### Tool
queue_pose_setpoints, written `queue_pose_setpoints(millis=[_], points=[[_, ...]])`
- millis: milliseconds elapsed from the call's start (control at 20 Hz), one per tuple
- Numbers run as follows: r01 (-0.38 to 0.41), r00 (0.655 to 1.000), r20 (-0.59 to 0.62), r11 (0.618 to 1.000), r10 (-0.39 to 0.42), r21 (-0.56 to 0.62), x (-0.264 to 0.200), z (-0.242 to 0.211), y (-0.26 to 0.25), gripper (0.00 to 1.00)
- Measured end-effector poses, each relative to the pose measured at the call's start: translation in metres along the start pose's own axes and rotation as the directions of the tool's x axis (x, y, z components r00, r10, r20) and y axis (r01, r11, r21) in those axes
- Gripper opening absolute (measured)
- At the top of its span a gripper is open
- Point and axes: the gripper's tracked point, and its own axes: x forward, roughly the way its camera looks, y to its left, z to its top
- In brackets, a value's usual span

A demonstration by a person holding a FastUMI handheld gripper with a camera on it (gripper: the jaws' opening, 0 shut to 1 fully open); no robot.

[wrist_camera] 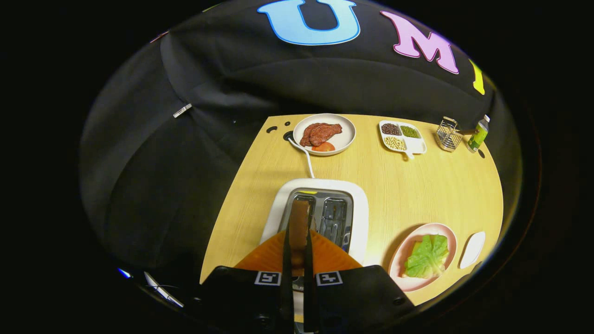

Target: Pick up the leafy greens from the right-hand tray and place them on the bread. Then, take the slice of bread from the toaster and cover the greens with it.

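My fingers (297, 241) closed in on the slice of bread (299, 222), one pressed to each face, the slice standing edge-up in the left slot of the toaster (357, 208). Right slot beside it empty. Toaster's white cord (304, 155) runs away across the wooden table (408, 185). Beyond: plate (345, 134) with meat and a tomato slice, divided dish of beans (403, 136), wire rack (448, 134), small bottle (479, 133). To the right of my fingers, leafy greens (428, 255) lie on bread in the pink plate (403, 250); a white tray (472, 249) just beside it.
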Motion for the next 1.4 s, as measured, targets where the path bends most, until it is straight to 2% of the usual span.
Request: queue_pose_setpoints(millis=[250,400,700,900,1100,1250,1400], points=[[-0.053,0.998,0.041,0.998,0.054,-0.026,-0.032,0.012,0.009,0.13],[-0.096,0.992,0.081,0.995,0.096,-0.002,-0.057,0.026,0.006,0.13],[-0.158,0.972,0.181,0.987,0.148,0.042,-0.115,0.060,-0.028,0.13],[-0.125,0.969,0.224,0.989,0.105,0.075,-0.148,0.065,-0.088,0.12],[-0.024,0.974,0.227,0.995,0.002,0.094,-0.161,0.044,-0.165,0.12],[0.057,0.978,0.192,0.993,-0.077,0.108,-0.148,0.006,-0.212,0.12],[0.036,0.987,0.143,0.980,-0.066,0.198,-0.119,-0.028,-0.225,0.12]])
